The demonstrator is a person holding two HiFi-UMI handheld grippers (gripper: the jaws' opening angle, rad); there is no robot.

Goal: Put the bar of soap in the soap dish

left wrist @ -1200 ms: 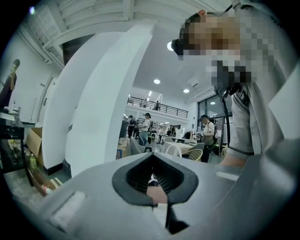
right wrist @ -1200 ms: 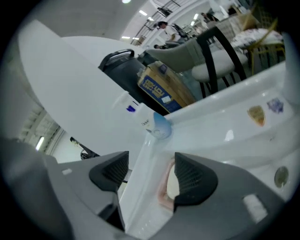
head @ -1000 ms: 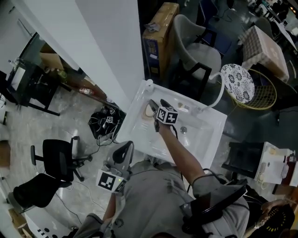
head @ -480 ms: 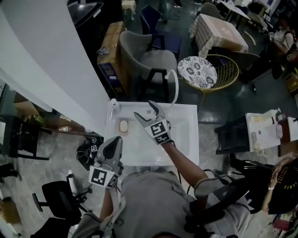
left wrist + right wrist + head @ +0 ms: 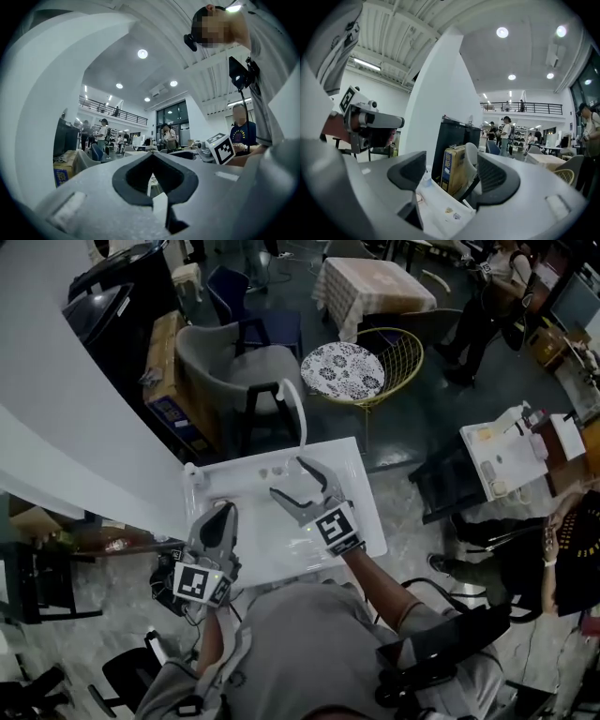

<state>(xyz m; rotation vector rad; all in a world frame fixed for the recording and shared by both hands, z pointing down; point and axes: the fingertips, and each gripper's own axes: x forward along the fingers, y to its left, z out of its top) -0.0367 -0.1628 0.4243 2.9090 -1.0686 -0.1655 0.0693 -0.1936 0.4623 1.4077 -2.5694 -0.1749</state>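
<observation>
Cardboard box, perhaps, and chair beyond right gripper

No writing is legible; the cardboard box's label is blurred.

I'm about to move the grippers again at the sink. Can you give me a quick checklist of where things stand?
1. Right gripper empty: ok. Jaws apart, have just been opening, nothing between them.
2. Left gripper empty: ok. Jaws together.
3. Bar of soap in soap dish: cannot tell. Neither can be made out.
4. Right gripper clear of faucet: ok.
5. Sink in front of the person: ok.
</observation>
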